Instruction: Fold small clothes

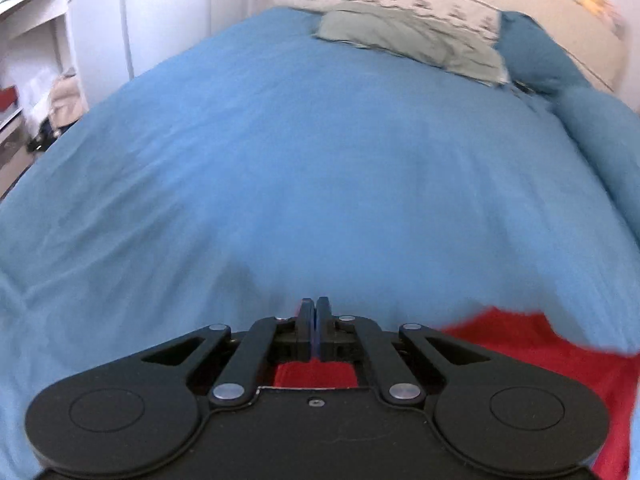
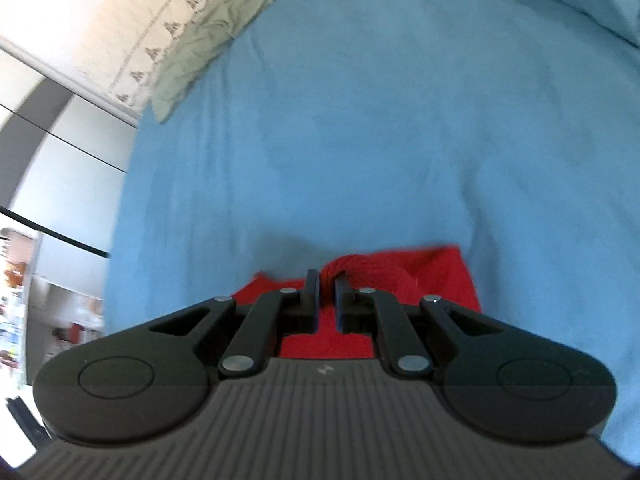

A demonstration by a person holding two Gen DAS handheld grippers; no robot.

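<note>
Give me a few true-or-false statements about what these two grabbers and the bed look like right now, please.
1. The right gripper pinches a bunched bit of the red garment. True.
2. The left gripper stands wide open. False: its fingers are closed together, and whether cloth sits between them cannot be seen.
3. The bed cover is blue. True.
4. The grey-green cloth lies right beside the red garment. False: it lies at the far end of the bed.
</note>
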